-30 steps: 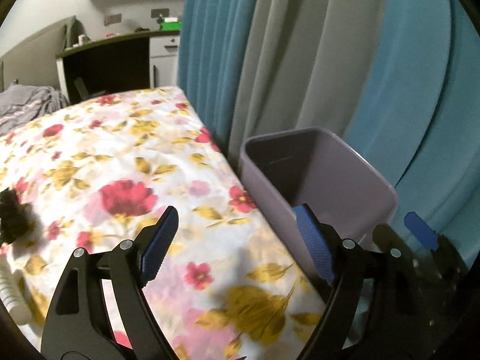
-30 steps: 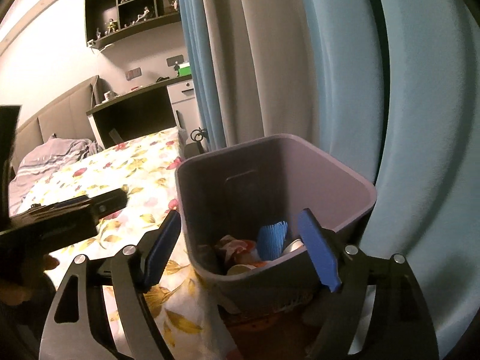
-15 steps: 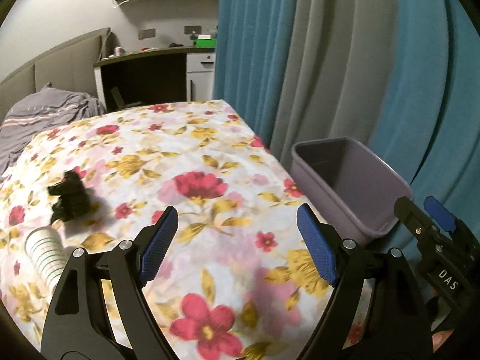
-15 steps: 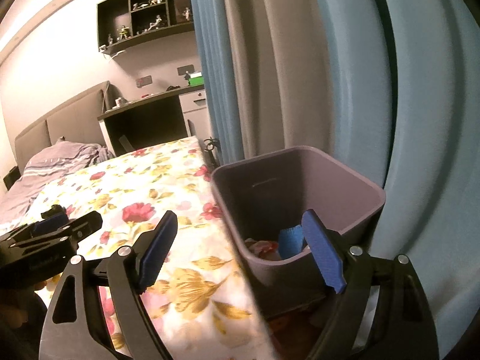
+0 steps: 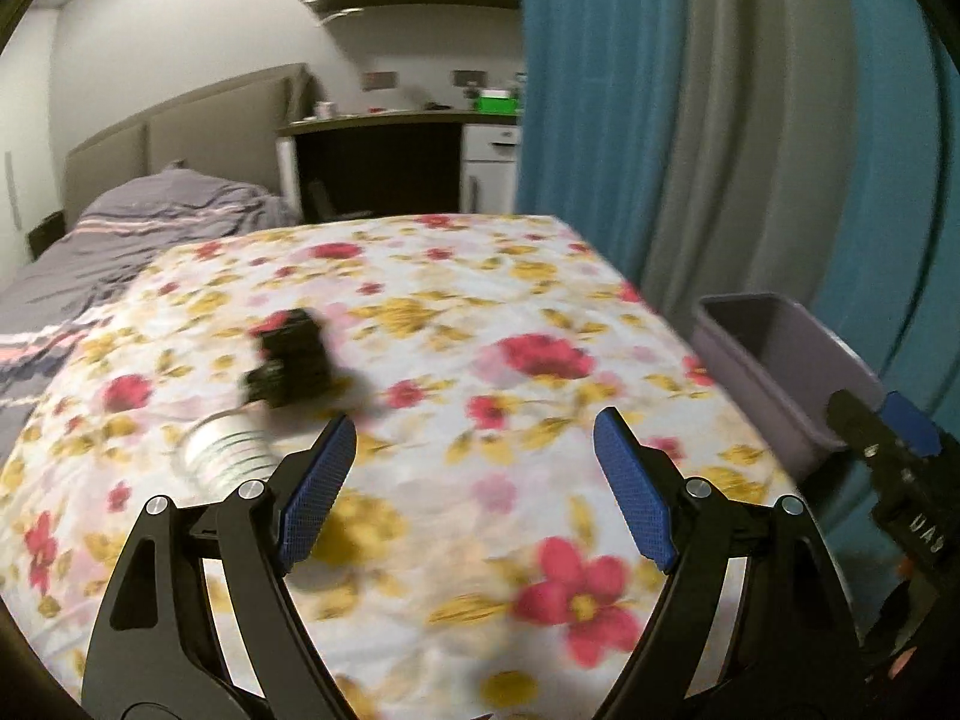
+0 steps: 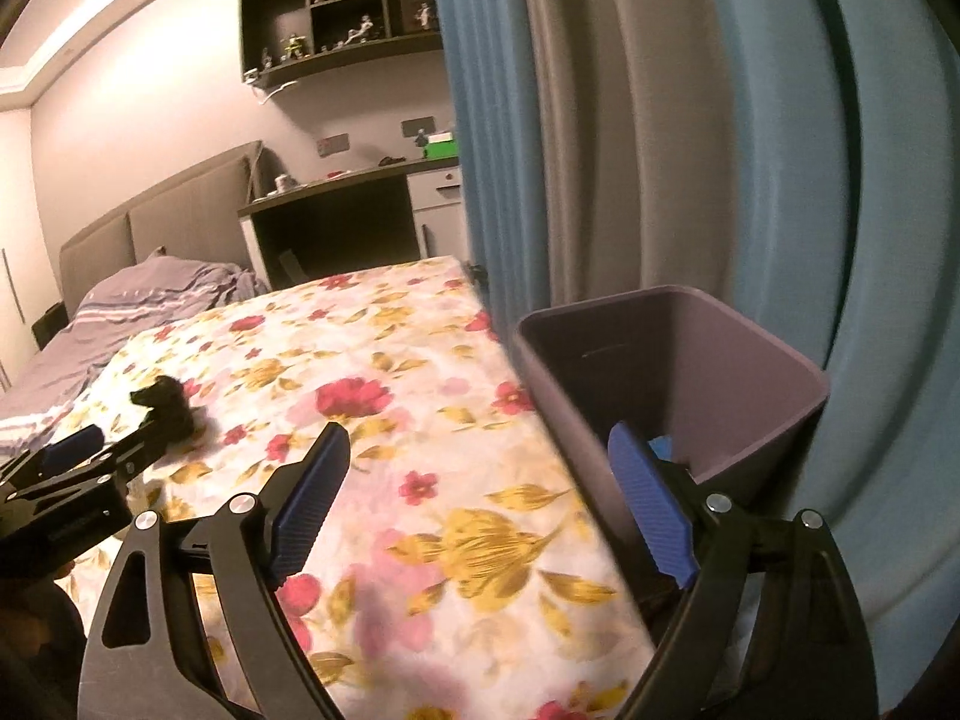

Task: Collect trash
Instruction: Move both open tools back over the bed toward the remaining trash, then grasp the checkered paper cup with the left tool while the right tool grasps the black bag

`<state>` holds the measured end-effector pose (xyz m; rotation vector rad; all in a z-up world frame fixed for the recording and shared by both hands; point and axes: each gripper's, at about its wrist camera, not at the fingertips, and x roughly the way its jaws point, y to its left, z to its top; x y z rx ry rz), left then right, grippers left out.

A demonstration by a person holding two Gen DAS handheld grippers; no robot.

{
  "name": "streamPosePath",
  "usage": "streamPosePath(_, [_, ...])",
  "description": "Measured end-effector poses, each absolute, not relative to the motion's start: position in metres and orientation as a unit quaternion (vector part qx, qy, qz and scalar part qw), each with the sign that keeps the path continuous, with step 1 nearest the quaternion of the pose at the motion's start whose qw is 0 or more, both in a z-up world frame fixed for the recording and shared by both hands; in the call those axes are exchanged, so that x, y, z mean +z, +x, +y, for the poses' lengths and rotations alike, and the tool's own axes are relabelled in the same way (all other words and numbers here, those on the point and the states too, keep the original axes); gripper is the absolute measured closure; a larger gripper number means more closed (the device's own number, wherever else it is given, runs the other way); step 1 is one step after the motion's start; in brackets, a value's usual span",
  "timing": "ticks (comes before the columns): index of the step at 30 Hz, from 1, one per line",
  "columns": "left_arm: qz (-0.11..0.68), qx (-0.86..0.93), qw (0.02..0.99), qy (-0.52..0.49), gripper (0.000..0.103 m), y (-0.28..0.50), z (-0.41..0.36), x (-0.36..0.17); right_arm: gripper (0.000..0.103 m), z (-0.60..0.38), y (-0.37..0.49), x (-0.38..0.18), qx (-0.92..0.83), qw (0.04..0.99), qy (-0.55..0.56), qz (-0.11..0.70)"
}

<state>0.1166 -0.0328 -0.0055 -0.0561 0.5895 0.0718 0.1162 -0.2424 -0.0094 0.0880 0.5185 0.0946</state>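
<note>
The left claw [image 5: 474, 480] is hanging over the near part of the bed [image 5: 480, 324] with its blue pads spread wide, and nothing is sitting between them. The right claw [image 6: 480, 498] is hanging over the near corner of the bed, by the bin [image 6: 690, 372]; its jaws are opening, and nothing is being held between them either. Two bits of trash are lying on the bed's flower sheet, toward its left side. A white ribbed cup [image 5: 225, 456] is lying on its side just past the left claw's left pad. A small black thing [image 5: 291, 357] is sitting right behind the cup, touching it or nearly so; it is too blurry to tell what it is. The purple bin is standing off the right side of the bed, close against it, and something blue [image 6: 663, 447] is peeking out inside. Blue and grey curtains [image 6: 600, 120] are hanging behind the bin. At the far end of the bed a grey blanket [image 5: 150, 228] is lying in a heap on the left. Past the bed a dark desk [image 6: 336, 222] is standing against the wall.
</note>
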Motion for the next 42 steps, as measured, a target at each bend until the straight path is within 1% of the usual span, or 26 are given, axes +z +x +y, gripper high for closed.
streamPosePath(5, [0.293, 0.104, 0.95, -0.03, 0.023, 0.099, 0.01, -0.015, 0.018, -0.22, 0.118, -0.012, 0.068, 0.962, 0.036, 0.261])
streamPosePath(11, [0.327, 0.137, 0.931, -0.083, 0.023, 0.1, 0.062, -0.033, 0.018, -0.187, 0.122, -0.016, 0.097, 0.958, 0.027, 0.269])
streamPosePath(22, [0.359, 0.117, 0.913, -0.152, 0.023, 0.127, 0.089, -0.055, 0.018, -0.134, 0.13, -0.013, 0.145, 0.951, 0.005, 0.271])
streamPosePath(25, [0.369, 0.1, 0.907, -0.178, 0.028, 0.133, 0.097, -0.062, 0.018, -0.121, 0.134, -0.013, 0.157, 0.949, -0.002, 0.274])
streamPosePath(26, [0.372, 0.096, 0.905, -0.185, 0.033, 0.134, 0.1, -0.064, 0.018, -0.116, 0.136, -0.013, 0.16, 0.948, -0.006, 0.275])
streamPosePath(28, [0.374, 0.082, 0.902, -0.199, 0.035, 0.136, 0.104, -0.068, 0.018, -0.107, 0.139, -0.014, 0.167, 0.946, -0.011, 0.277])
streamPosePath(32, [0.366, 0.072, 0.906, -0.201, 0.044, 0.135, 0.109, -0.068, 0.018, -0.092, 0.146, -0.016, 0.179, 0.941, -0.015, 0.286])
streamPosePath(37, [0.345, 0.08, 0.913, -0.204, 0.046, 0.126, 0.126, -0.06, 0.018, -0.075, 0.157, -0.021, 0.193, 0.934, -0.019, 0.301])
streamPosePath(42, [0.321, 0.123, 0.921, -0.181, 0.046, 0.118, 0.15, -0.047, 0.018, -0.049, 0.17, -0.023, 0.209, 0.927, -0.025, 0.312])
